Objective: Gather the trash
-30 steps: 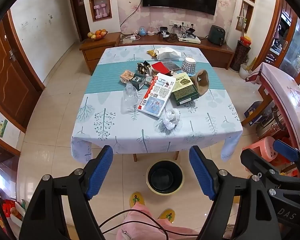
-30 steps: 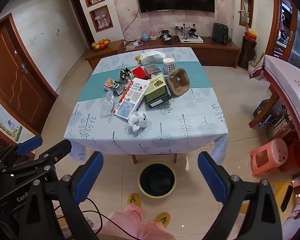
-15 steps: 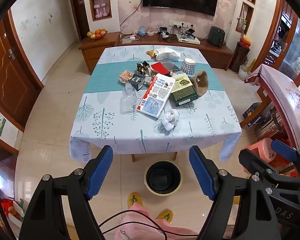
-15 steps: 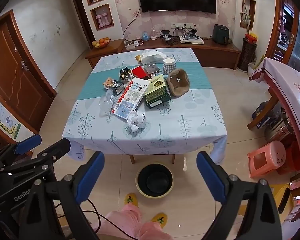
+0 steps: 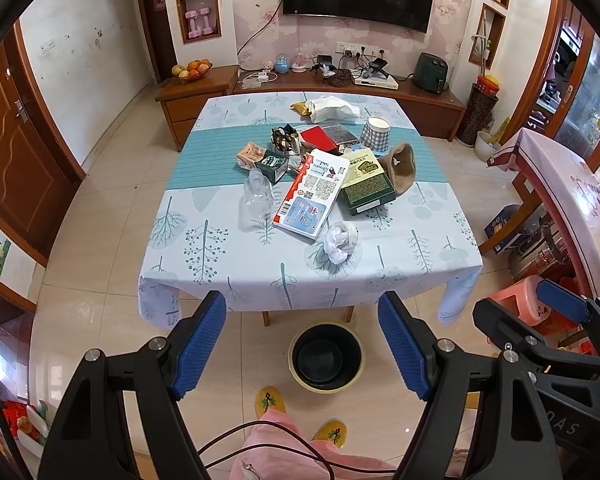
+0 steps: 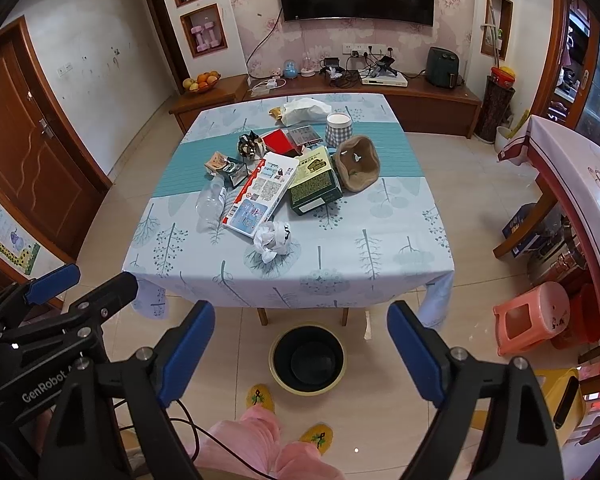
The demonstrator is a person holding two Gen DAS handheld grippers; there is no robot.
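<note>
Crumpled white paper wad lying just beside the red-edged box, judged light, soft, crushable, best pinched across its bulk; left gripper and right gripper both spread wide, nothing held.

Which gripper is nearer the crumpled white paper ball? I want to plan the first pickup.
Roughly equal, the right perhaps slightly nearer. Both the left gripper and right gripper hang open above the floor, short of the table edge; the paper ball lies ahead of both.
</note>
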